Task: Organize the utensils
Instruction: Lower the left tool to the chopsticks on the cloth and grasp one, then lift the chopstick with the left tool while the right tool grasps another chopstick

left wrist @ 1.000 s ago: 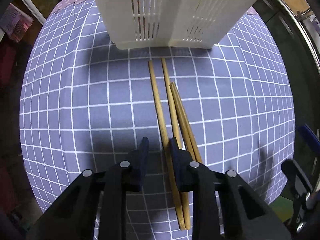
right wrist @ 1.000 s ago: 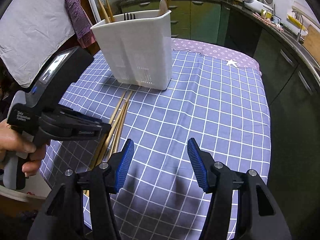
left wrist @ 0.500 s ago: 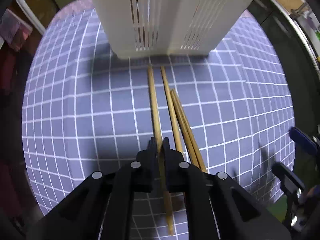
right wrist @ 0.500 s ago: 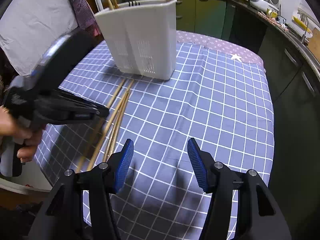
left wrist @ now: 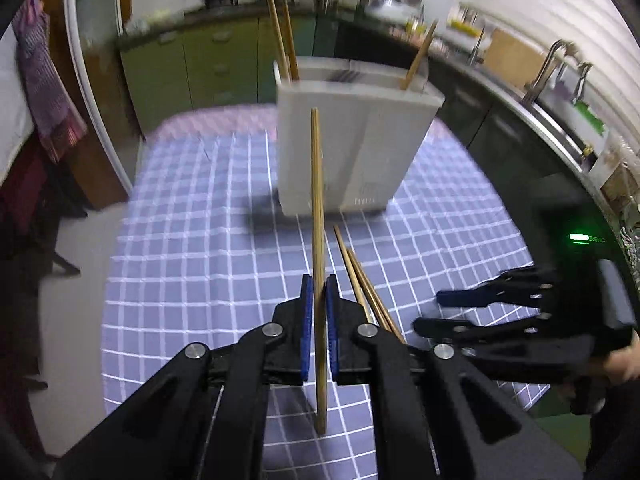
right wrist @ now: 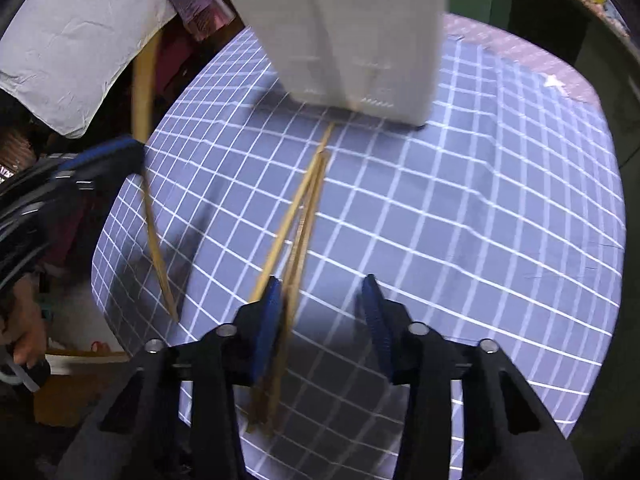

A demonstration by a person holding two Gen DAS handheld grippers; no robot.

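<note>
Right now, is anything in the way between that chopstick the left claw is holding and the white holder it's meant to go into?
Nothing visible blocks it. The left gripper is clamped on one chopstick, lifted off the checked tablecloth and pointing toward the white utensil holder. The holder already has chopsticks standing in it. The right gripper is off to the side, over the loose chopsticks.

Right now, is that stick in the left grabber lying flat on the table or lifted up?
Lifted up. The chopstick is pinched between the left gripper's shut pads, raised off the checked tablecloth in front of the white holder.
</note>
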